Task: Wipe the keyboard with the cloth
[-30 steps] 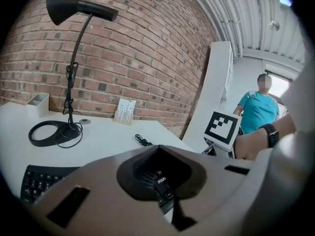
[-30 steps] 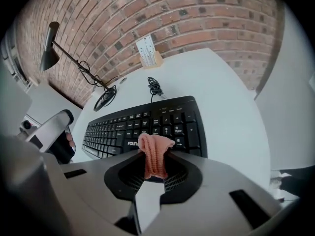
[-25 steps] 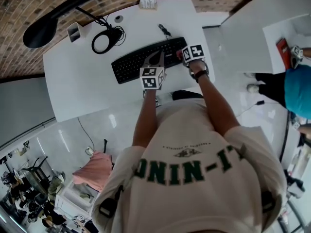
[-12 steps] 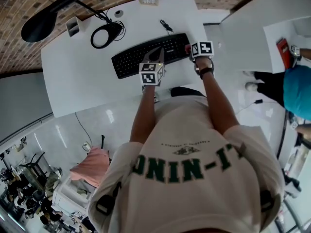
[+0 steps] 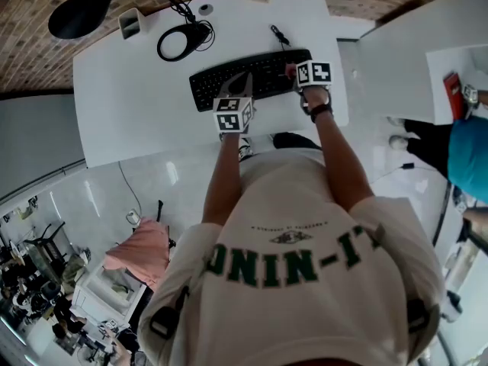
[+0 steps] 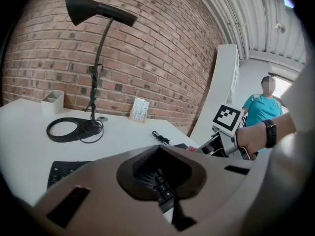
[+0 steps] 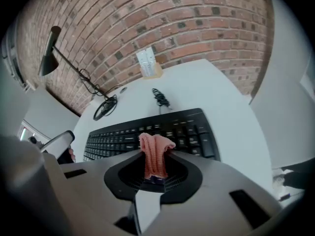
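The cloth (image 7: pixel 155 157), a small pink bunched fold, was pinched in the right tongs (image 7: pixel 154 175), whose jaws were closed tight on its lower part so that the free end stood out toward the keys. It sat at the right end of the black keyboard (image 7: pixel 147 132), over the keys just left of the number pad; whether it pressed on the keys or hung just above them could not be told. In the head view the right tongs (image 5: pixel 294 75) met the keyboard (image 5: pixel 252 78) at that same end, a scrap of pink showing there. The left tongs (image 6: pixel 161 180) were closed with nothing between the jaws, only keys visible through the hollow, and in the head view they (image 5: pixel 245 85) rested on or just over the keyboard's near edge around its middle, probably steadying it. By this placement the wiping looked to be under way at the right-hand end, but the keys showed no mark of which parts were cleaned, so the long stretch leftward seemed left to cover. Beyond the keyboard, on the white surface (image 5: pixel 130 113), lay a coiled cable (image 5: pixel 278 35), the ring-shaped foot of a black desk lamp (image 5: pixel 181 43) and a small white holder (image 5: pixel 131 25).
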Action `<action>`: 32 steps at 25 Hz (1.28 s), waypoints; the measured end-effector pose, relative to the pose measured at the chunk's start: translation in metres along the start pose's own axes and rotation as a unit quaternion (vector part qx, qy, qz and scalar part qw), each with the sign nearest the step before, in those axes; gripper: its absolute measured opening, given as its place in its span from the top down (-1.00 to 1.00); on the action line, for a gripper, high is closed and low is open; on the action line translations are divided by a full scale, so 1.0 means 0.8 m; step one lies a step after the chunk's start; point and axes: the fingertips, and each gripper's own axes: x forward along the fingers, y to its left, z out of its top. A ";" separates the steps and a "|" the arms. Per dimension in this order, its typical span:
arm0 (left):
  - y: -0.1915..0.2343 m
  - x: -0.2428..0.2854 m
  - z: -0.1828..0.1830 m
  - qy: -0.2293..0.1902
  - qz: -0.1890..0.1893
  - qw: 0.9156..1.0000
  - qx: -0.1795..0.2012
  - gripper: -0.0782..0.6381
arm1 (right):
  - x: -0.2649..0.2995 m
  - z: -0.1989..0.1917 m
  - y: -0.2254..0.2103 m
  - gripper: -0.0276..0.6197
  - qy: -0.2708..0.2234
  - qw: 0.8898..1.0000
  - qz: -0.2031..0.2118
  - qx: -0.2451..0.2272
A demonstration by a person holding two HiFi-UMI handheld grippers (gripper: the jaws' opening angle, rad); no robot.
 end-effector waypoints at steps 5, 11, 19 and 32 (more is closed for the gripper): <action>0.053 -0.045 -0.010 -0.005 0.044 0.999 -0.014 0.80 | 0.035 -0.004 0.121 0.76 0.020 0.996 0.088 -0.024; 0.116 -0.111 -0.026 -0.015 0.099 0.994 -0.036 0.80 | 0.069 -0.040 0.241 0.76 0.066 0.984 0.149 -0.070; 0.174 -0.176 -0.042 -0.031 0.150 0.986 -0.061 0.80 | 0.102 -0.086 0.345 0.76 0.115 0.966 0.200 -0.120; 0.200 -0.213 -0.044 -0.041 0.165 0.983 -0.071 0.80 | 0.127 -0.118 0.397 0.76 0.118 0.956 0.169 -0.208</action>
